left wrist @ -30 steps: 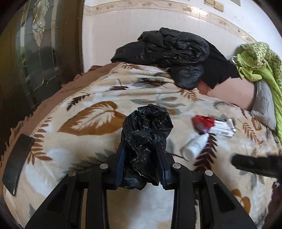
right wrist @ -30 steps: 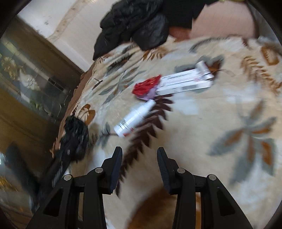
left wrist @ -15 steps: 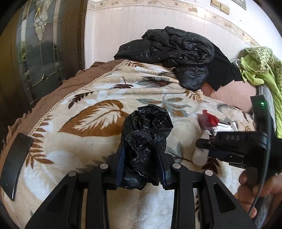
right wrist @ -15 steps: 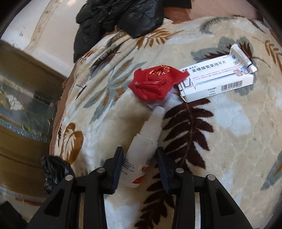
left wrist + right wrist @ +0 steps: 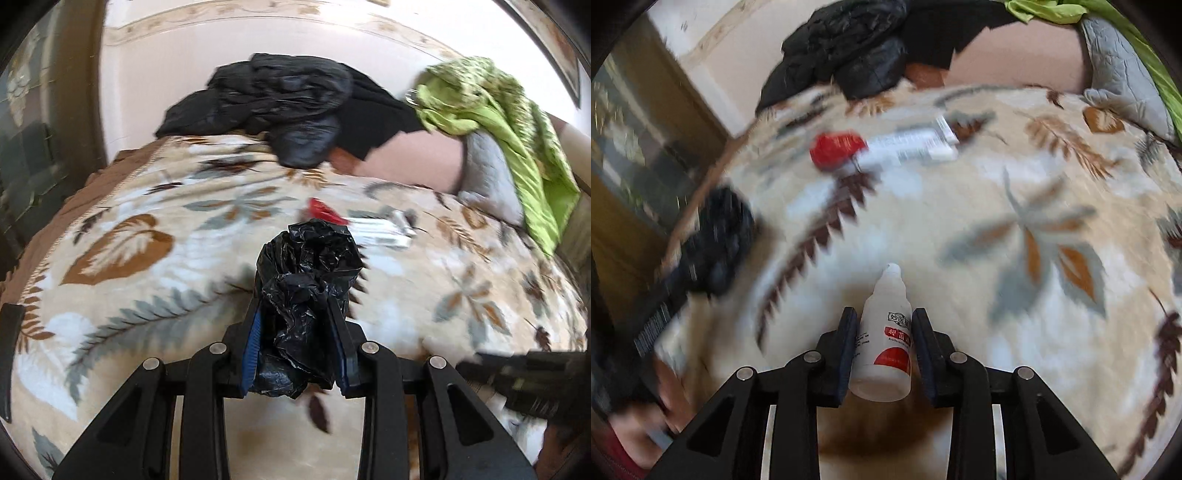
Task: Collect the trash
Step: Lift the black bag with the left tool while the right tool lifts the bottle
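My left gripper (image 5: 297, 306) is shut on a crumpled black trash bag (image 5: 310, 266) above the floral blanket (image 5: 147, 266). My right gripper (image 5: 884, 317) has a small white bottle (image 5: 882, 332) with a red label between its fingers. Its jaws are closing and both pads touch the bottle's sides, nozzle pointing away. A red crumpled wrapper (image 5: 836, 149) and a white medicine box (image 5: 912, 147) lie together farther back on the blanket. In the left wrist view they sit just behind the bag, the red wrapper (image 5: 325, 212) partly hidden. The right gripper (image 5: 517, 376) shows blurred at the lower right there.
A black jacket (image 5: 273, 99) lies piled at the blanket's far edge against the wall. A green cloth (image 5: 491, 107) drapes over a grey pillow (image 5: 487, 170) at the right. A dark flat object (image 5: 9, 350) lies at the left edge. A glass-panelled door stands left.
The right gripper closed around the white bottle and carried it away from the red wrapper and box. The left gripper, still holding the bag, swung toward the right.
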Available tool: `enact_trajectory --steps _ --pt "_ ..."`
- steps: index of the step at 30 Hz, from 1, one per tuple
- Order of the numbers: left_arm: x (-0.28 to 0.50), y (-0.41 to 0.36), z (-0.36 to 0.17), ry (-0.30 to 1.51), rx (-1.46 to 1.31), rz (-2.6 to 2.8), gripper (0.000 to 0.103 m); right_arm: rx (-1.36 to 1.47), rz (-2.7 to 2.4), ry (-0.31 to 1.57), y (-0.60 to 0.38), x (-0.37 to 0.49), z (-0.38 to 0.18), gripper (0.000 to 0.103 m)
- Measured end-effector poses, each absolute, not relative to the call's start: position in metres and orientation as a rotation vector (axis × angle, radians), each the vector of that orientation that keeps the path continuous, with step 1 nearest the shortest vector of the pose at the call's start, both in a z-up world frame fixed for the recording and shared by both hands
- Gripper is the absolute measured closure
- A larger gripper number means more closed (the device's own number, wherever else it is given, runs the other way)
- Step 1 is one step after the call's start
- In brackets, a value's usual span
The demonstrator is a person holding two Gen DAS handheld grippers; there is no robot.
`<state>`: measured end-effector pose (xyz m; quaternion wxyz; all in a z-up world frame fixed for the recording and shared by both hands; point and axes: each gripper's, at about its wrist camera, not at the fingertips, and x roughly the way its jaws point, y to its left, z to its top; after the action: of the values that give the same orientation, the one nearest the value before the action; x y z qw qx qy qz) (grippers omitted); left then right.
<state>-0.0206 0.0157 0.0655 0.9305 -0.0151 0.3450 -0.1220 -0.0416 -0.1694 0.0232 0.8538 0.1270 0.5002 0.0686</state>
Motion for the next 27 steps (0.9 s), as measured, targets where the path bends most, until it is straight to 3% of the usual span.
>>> enact_trajectory --steps 10,21,27 --pt "-0.07 -0.013 0.067 0.76 -0.012 -0.296 0.071 0.272 0.153 1.075 -0.176 -0.056 0.003 0.07" --pt "-0.08 -0.022 0.063 0.714 0.009 -0.278 0.071 0.197 0.046 0.854 -0.185 -0.087 0.042 0.071" --pt "-0.08 -0.038 0.063 0.682 0.065 -0.273 0.071 0.221 0.027 0.84 -0.197 -0.089 0.044 0.071"
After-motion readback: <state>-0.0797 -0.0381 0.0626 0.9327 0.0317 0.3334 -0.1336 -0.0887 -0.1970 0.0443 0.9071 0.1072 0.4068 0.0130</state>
